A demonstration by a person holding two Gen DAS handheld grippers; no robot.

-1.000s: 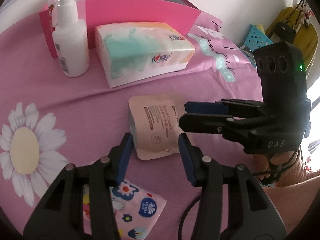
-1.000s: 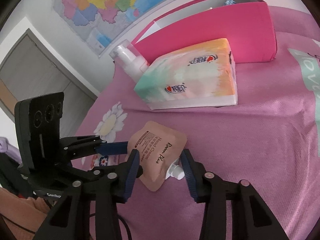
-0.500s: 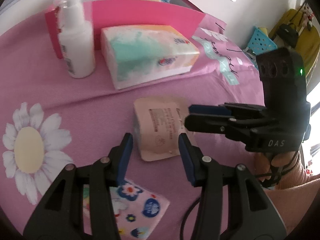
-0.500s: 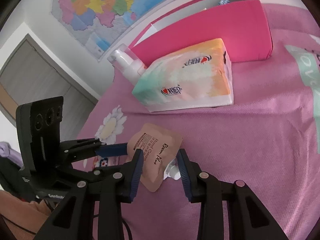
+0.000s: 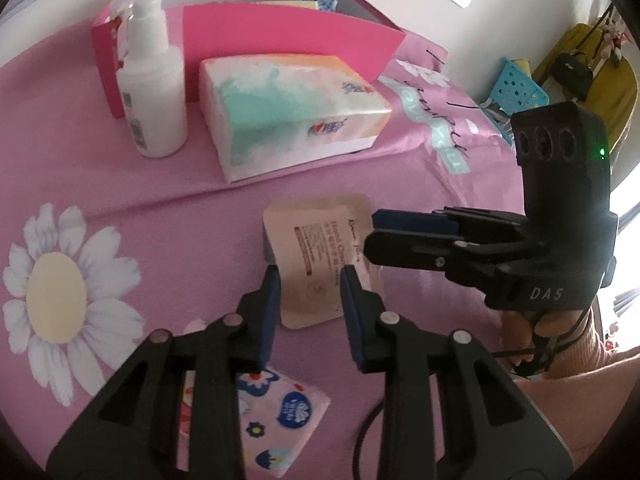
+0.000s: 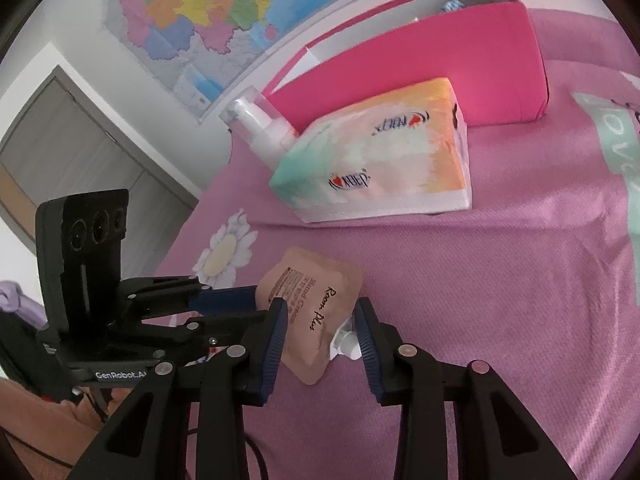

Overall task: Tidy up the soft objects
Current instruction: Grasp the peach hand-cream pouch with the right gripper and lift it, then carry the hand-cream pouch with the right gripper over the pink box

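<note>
Pinching the hand cream pouch [image 5: 316, 240], just in front of the tissue pack [image 5: 288, 120], in the left gripper [image 5: 308, 280], jaws just closed narrowly on its near edge. Closing the right gripper [image 6: 318, 312] around the spout corner, farther from the tissue pack; firm contact not discernible.
</note>
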